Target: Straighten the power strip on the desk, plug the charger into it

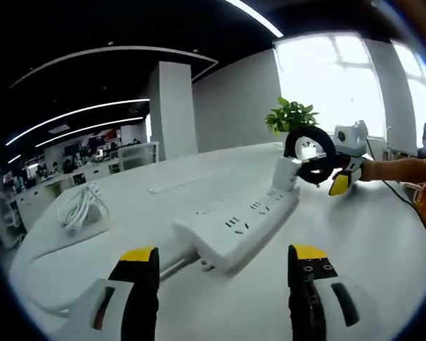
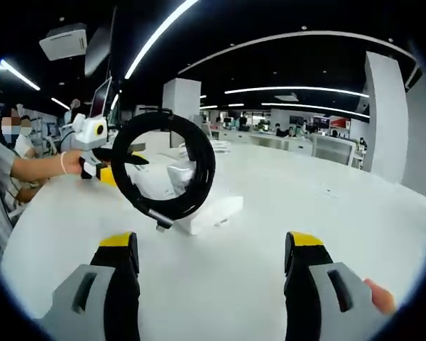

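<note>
- The left gripper [image 1: 224, 253] has its jaws apart with nothing between them, held low over the white worktop [image 1: 362, 241].
- The power strip [image 1: 238, 224] lies straight ahead of those jaws. Its near end is just beyond their tips, and its long axis runs away and to the right in the left gripper view.
- A white charger [image 1: 285, 172] stands at the strip's far end. I cannot tell whether its pins are fully seated.
- Next to the charger, another gripper [image 2: 121, 162] in a person's hand is clamped on a black coiled cable [image 2: 206, 163] and holds it up off the worktop (whose hand it is stays unclear).
- The right gripper [image 2: 213, 241] also has its jaws apart and empty. It faces the charger end of the strip, which sits ahead and a little left behind the hanging coil.
- Judgement: the left jaws are the nearer pair to the strip's body, so they suit nudging it straight along its length. The right jaws are better aimed at the charger end, though the coil hangs in their way.
- A bundled white cable [image 1: 82, 206] rests well to the left of the strip.
</note>
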`<action>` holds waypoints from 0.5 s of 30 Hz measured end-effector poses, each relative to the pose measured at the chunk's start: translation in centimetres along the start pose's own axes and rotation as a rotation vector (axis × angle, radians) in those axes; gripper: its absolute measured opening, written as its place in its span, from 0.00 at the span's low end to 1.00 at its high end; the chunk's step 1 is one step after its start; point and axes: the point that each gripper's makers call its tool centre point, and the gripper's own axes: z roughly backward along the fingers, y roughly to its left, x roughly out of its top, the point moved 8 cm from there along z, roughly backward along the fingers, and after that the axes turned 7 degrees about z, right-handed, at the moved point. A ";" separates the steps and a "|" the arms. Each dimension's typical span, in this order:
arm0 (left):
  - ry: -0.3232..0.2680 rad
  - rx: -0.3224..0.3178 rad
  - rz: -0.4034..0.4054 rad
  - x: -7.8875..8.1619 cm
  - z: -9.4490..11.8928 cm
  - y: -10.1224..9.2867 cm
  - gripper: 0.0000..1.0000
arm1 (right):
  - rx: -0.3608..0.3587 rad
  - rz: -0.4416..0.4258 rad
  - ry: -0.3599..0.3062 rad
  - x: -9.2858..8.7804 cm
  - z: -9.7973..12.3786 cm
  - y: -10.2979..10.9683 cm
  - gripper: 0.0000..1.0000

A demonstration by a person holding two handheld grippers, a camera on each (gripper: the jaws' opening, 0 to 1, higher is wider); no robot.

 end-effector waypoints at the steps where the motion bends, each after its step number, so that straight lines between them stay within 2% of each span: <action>1: 0.005 0.003 0.003 0.0 0.0 0.0 0.73 | -0.002 0.004 0.009 0.0 -0.1 0.1 0.81; 4: 0.020 0.010 0.006 -0.1 -0.2 0.1 0.68 | -0.009 0.012 0.028 0.0 -0.4 0.1 0.76; 11: 0.033 0.002 0.028 -0.1 -0.4 0.1 0.66 | 0.005 0.012 0.042 0.6 -1.1 0.5 0.68; 15: 0.051 0.010 0.026 -0.2 -0.8 0.1 0.61 | 0.014 0.014 0.057 0.5 -2.0 0.9 0.63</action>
